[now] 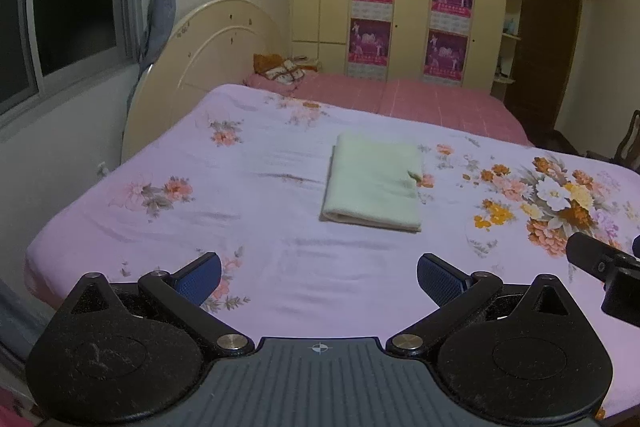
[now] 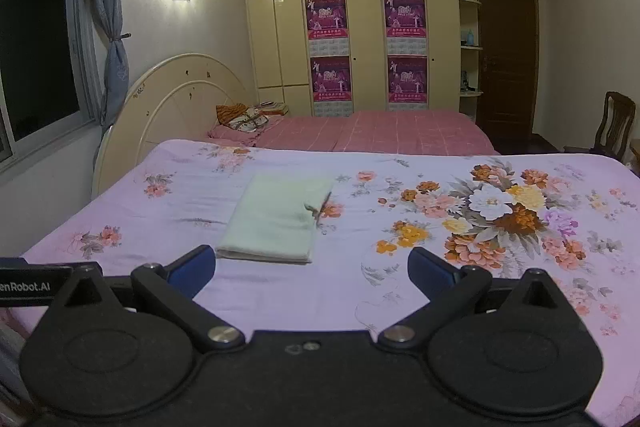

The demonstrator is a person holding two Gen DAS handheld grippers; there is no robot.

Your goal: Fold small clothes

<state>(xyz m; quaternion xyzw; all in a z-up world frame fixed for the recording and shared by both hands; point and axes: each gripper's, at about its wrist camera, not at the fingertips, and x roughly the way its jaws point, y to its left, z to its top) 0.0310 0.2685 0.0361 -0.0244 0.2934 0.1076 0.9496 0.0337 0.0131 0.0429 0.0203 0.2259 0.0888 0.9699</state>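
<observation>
On the floral bedsheet (image 1: 248, 155), a seemingly folded pale cloth (image 1: 374, 183) lies ahead of both empty, spread-fingered tools (image 1: 319, 277) (image 2: 311, 269).

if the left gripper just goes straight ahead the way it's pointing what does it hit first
Probably the floral bedsheet, then the folded pale green cloth beyond. The left gripper is open and empty, angled slightly down at the bed; depth is hard to judge.

The left tongs (image 1: 319, 281) are wide apart over the near edge of the bed (image 1: 256, 227), with nothing between the blue pads (image 1: 200, 281). A pale green cloth (image 1: 374, 183) lies folded into a rectangle on the lilac flowered sheet (image 1: 168, 147), well apart from the tongs. At the right border a part of the right tongs (image 1: 608, 271) shows.
</observation>
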